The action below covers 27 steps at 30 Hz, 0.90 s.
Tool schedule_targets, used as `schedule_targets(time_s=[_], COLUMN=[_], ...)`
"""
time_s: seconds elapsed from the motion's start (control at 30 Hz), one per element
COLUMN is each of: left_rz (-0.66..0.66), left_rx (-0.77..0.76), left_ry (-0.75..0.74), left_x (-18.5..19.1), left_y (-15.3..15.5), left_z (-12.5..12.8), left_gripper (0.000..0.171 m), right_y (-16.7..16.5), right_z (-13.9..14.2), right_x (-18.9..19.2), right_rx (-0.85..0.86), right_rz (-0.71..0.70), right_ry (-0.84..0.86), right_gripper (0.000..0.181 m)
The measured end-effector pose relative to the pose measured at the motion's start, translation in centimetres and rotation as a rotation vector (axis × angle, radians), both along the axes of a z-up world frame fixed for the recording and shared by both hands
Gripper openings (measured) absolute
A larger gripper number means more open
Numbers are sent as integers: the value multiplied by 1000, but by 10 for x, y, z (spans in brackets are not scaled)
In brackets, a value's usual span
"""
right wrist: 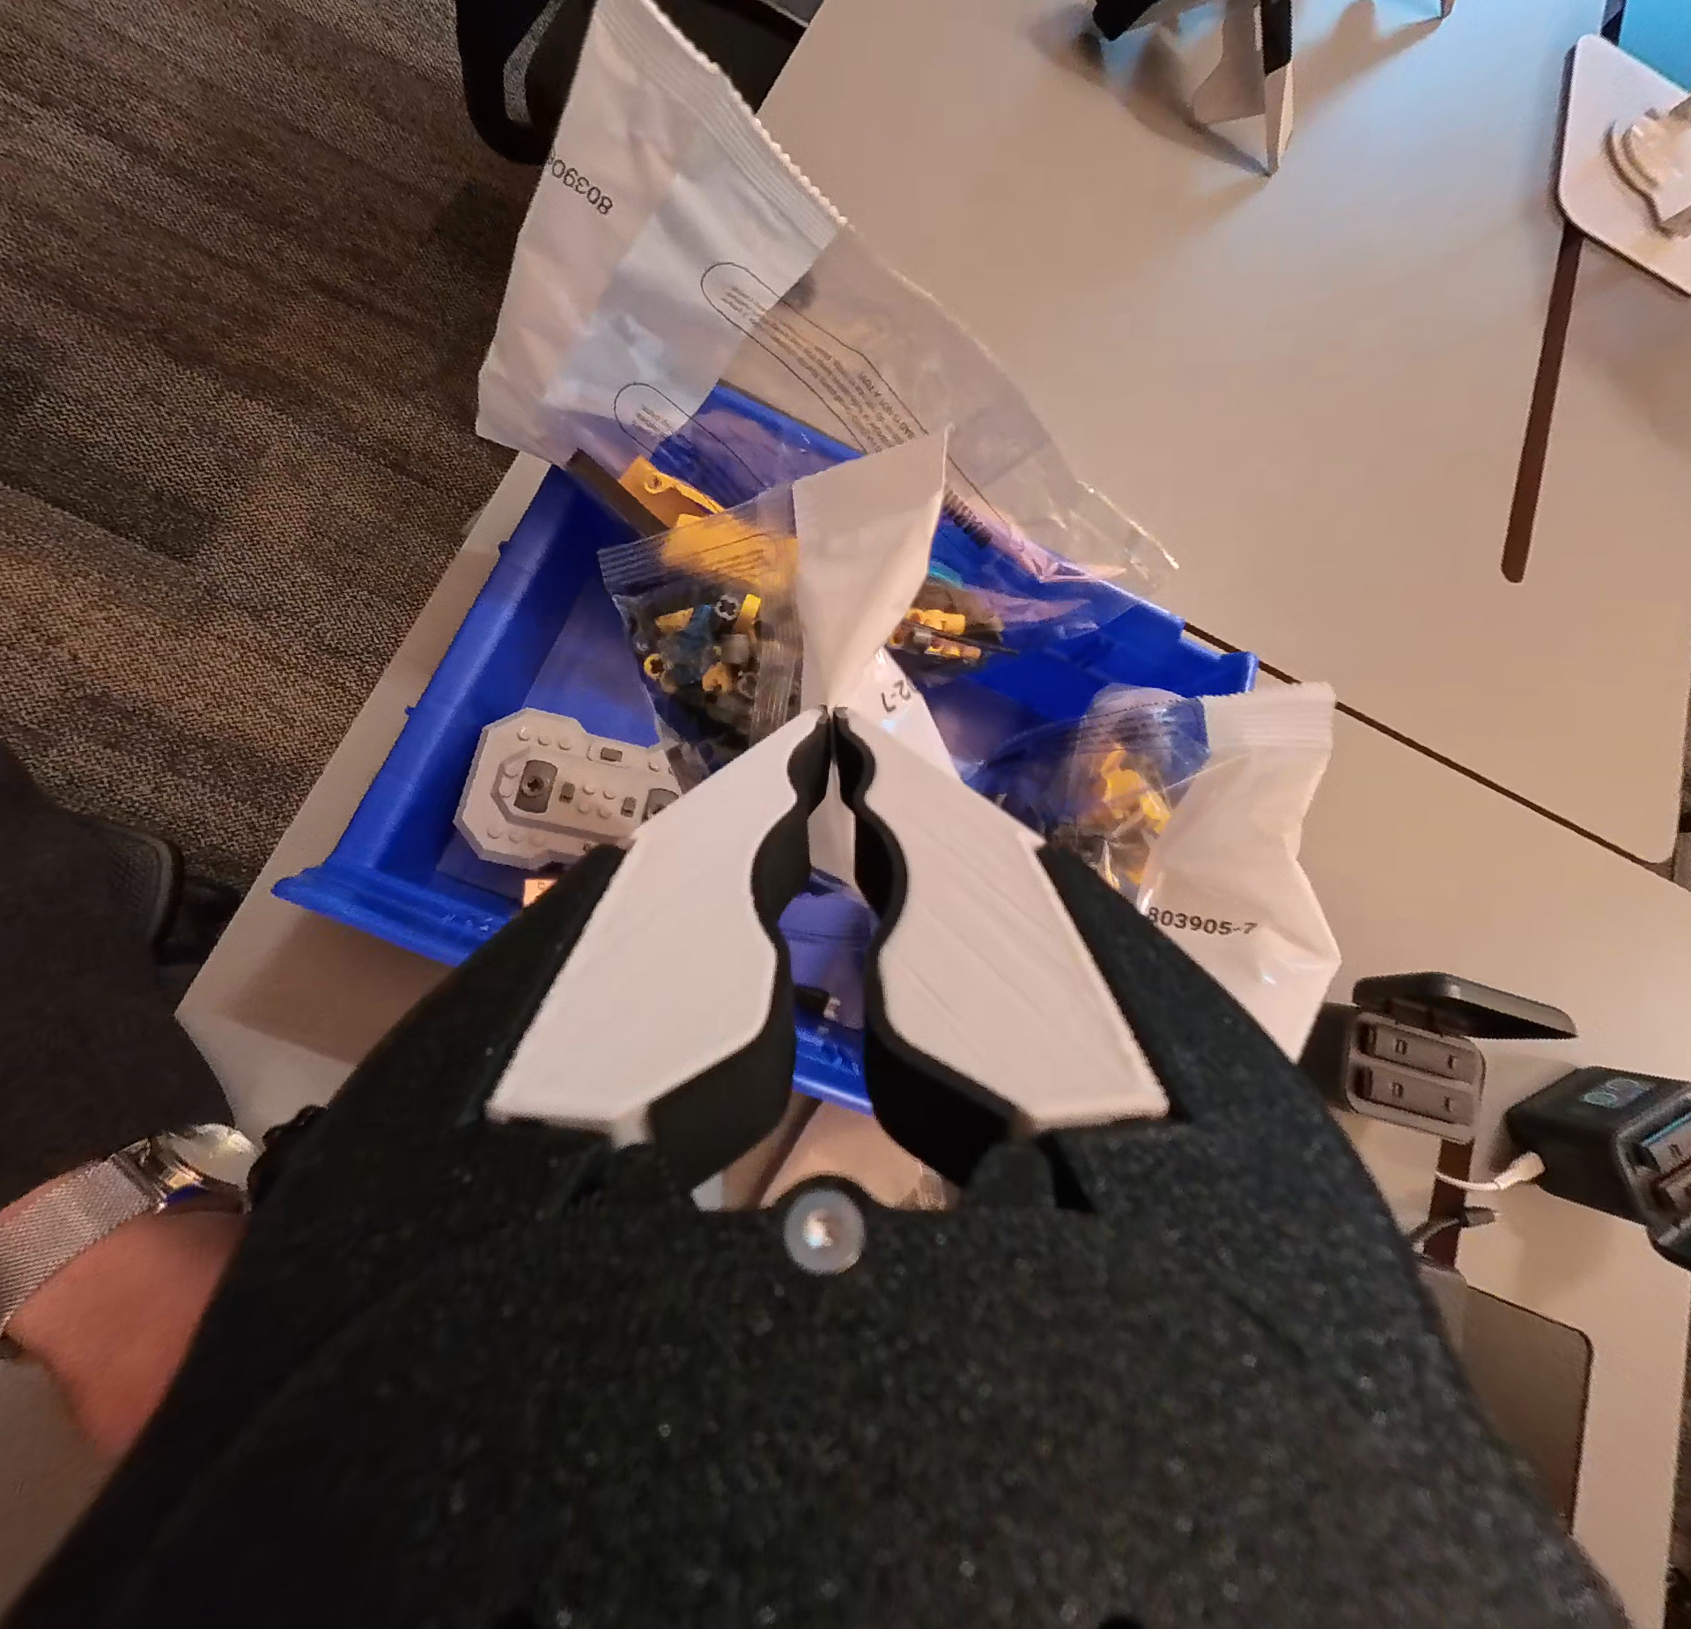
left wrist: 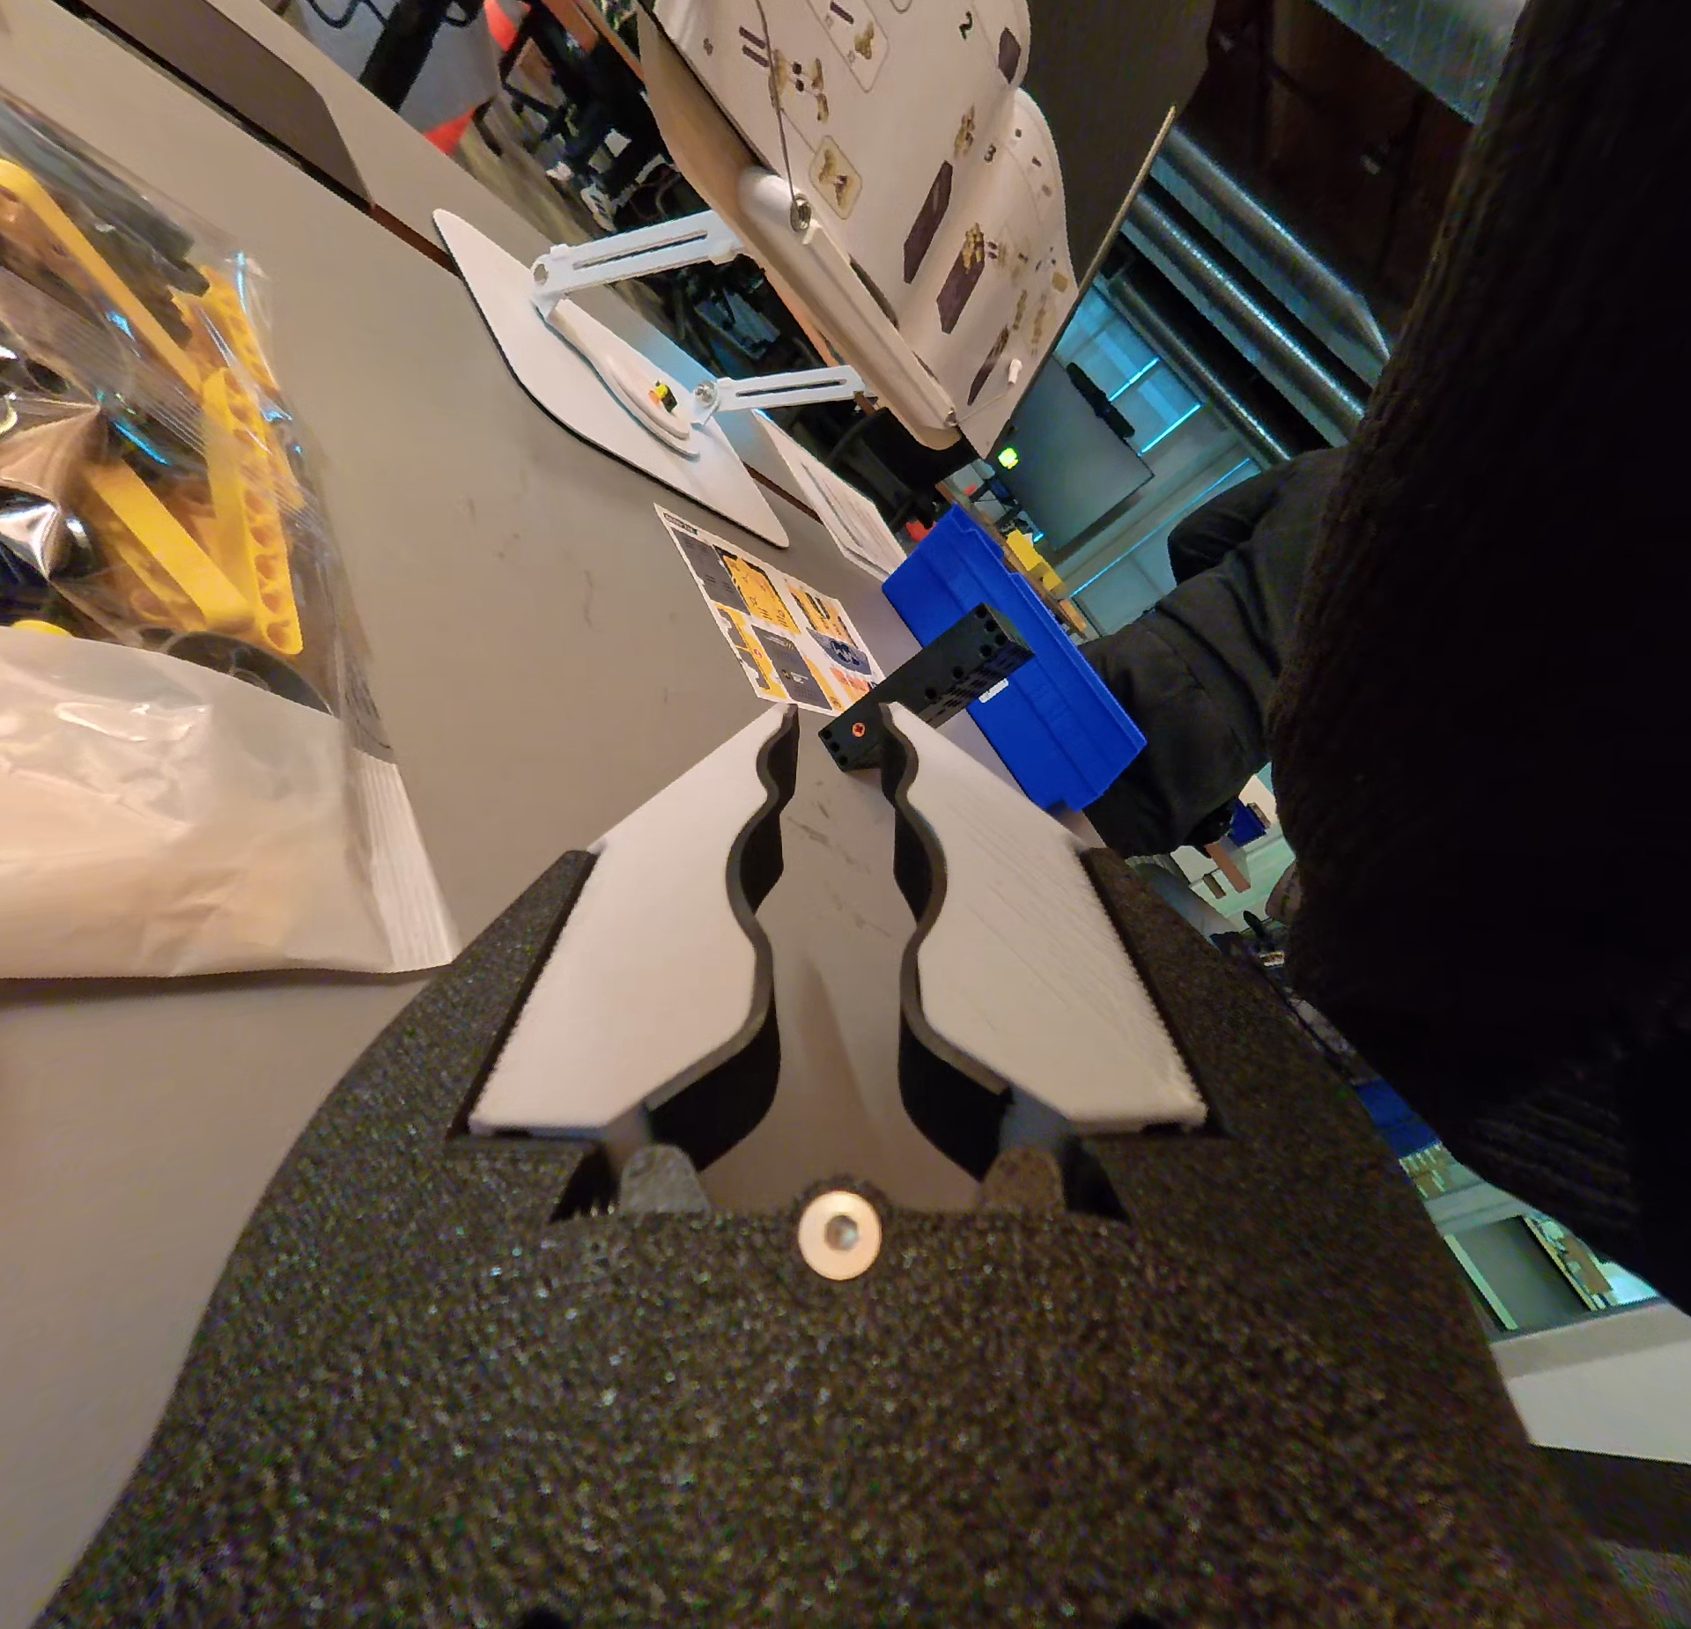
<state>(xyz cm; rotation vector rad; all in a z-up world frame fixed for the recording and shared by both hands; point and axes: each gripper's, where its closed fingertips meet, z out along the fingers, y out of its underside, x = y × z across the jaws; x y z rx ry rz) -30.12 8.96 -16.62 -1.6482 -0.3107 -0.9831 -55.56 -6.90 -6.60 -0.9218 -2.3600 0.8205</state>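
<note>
My right gripper (right wrist: pixel 833 712) is shut on a pinched fold of a white paper bag (right wrist: pixel 869 551) and holds it above a blue bin (right wrist: pixel 430 734). The bin holds a clear bag of small yellow and blue parts (right wrist: pixel 705 615), a grey block with studs (right wrist: pixel 549 789) and more bags. My left gripper (left wrist: pixel 840 723) is open and empty, low over the grey table (left wrist: pixel 512 670). A black block with holes (left wrist: pixel 929 675) lies just past its fingertips, against the blue bin (left wrist: pixel 1016 670).
A clear bag of yellow beams (left wrist: pixel 174 451) and a white bag (left wrist: pixel 183 807) lie at left. A sticker sheet (left wrist: pixel 773 620), a white stand base (left wrist: pixel 631 396) and an instruction booklet (left wrist: pixel 915 121) are ahead. A black sleeve (left wrist: pixel 1464 579) fills the right. A dark charger case (right wrist: pixel 1418 1064) sits right of the bin. Across from one pair of fingers to the other is roughly 30 cm.
</note>
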Motion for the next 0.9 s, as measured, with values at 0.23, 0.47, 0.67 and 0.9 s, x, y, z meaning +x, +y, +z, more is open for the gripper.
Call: schedule_targets(time_s=[0.23,0.47,0.67,0.9], left_rz=[-2,-3,-3,-3], left_rx=[1,0,1,0], left_ry=[-1,-2,-6,-4], left_x=[0,1,0,0], left_y=[0,0,0,0], left_z=[0,0,0,0], left_gripper=[16,16,16,16], right_y=[-2,-4,3,28], right_z=[5,16,47,134], right_x=[2,4,8,53], right_rx=[-23,-61,-236,-1020], right_rz=[4,16,99,345], right_ry=[31,66,226,369], right_gripper=[0,0,0,0])
